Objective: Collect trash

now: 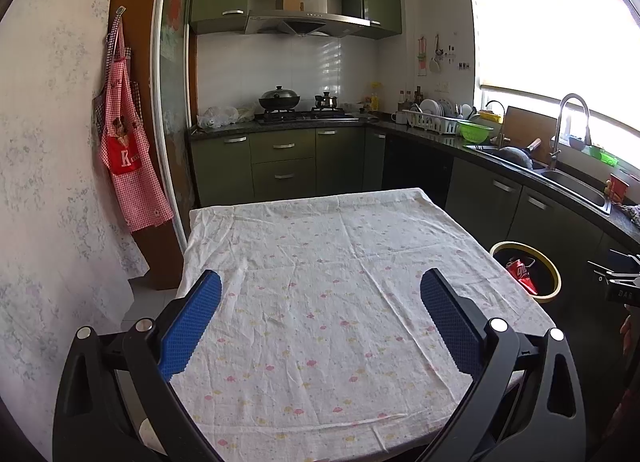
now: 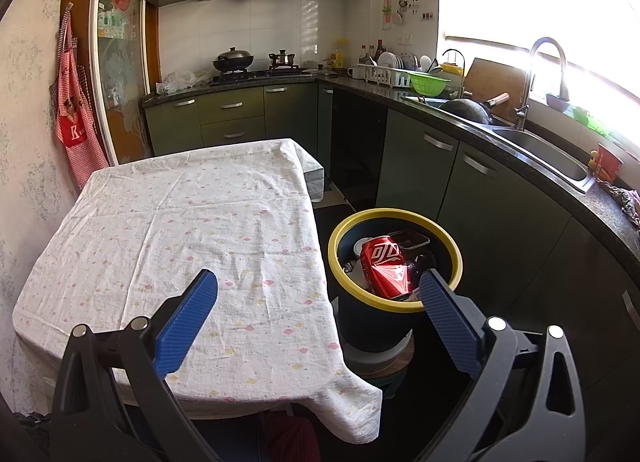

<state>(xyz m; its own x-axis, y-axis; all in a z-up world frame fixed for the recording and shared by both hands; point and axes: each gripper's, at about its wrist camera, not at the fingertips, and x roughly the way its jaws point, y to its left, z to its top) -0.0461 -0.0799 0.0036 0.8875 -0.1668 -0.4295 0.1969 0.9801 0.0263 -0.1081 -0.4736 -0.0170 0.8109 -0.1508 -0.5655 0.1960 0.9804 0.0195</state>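
Since the red can already lay in the yellow-rimmed bin just ahead of the right gripper, both it and the left gripper were held wide and empty over the cloth-covered worktop, where no trash was seen.

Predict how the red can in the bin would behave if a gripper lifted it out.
The red can looks dented, so probably empty and light. Its thin, glossy wall may buckle or slip under firm fingers. It lies tilted on other rubbish in the yellow-rimmed bin, so a nudge would likely shift it.
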